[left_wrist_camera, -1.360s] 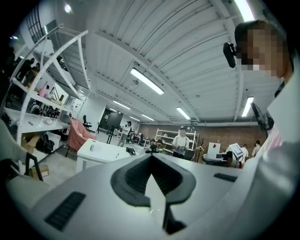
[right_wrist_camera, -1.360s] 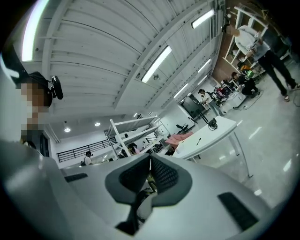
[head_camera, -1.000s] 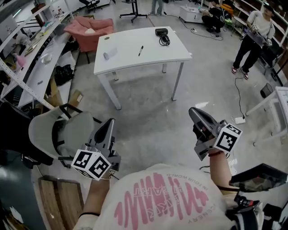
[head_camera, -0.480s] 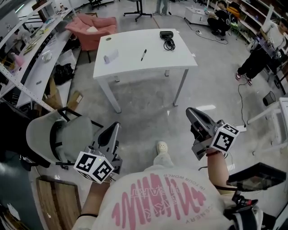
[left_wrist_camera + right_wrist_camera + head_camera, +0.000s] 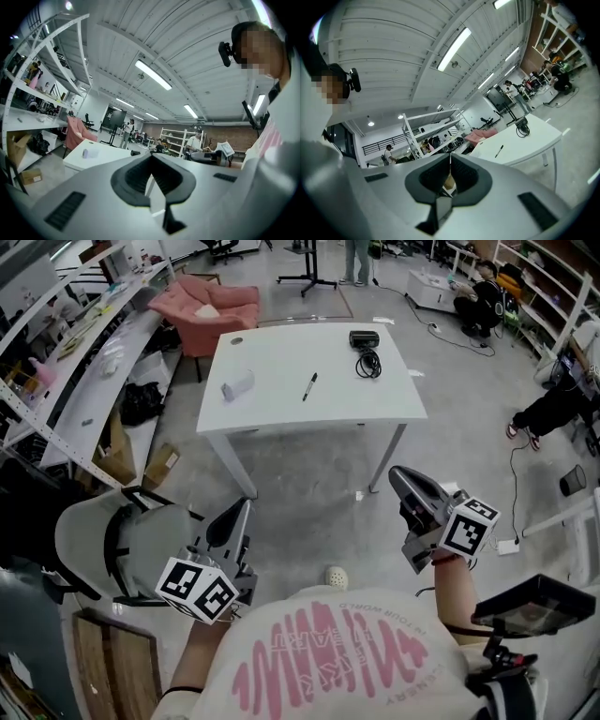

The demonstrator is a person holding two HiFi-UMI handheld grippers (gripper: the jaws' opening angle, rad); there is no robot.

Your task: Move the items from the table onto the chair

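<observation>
The white table (image 5: 281, 409) stands ahead of me with a small pale block (image 5: 237, 386), a black pen (image 5: 308, 386), a black device with a coiled cable (image 5: 365, 341) and a small dark disc (image 5: 236, 340) on it. A grey office chair (image 5: 141, 531) is at my lower left. My left gripper (image 5: 244, 506) and right gripper (image 5: 397, 473) are both shut, hold nothing, and point level towards the table, well short of it. The left gripper view shows the shut left gripper (image 5: 151, 157) and the pale block (image 5: 90, 152). The right gripper view shows the shut right gripper (image 5: 450, 161) and the pen (image 5: 499, 151).
A pink armchair (image 5: 211, 301) stands behind the table. Long workbenches (image 5: 84, 362) and a cardboard box (image 5: 159, 460) line the left. People sit and stand by shelves at the back right (image 5: 483, 292). A dark screen (image 5: 534, 606) is at my lower right.
Both grippers have been carried forward towards the table, which now sits lower and nearer in the head view. The person at the right has mostly slipped out of frame.
</observation>
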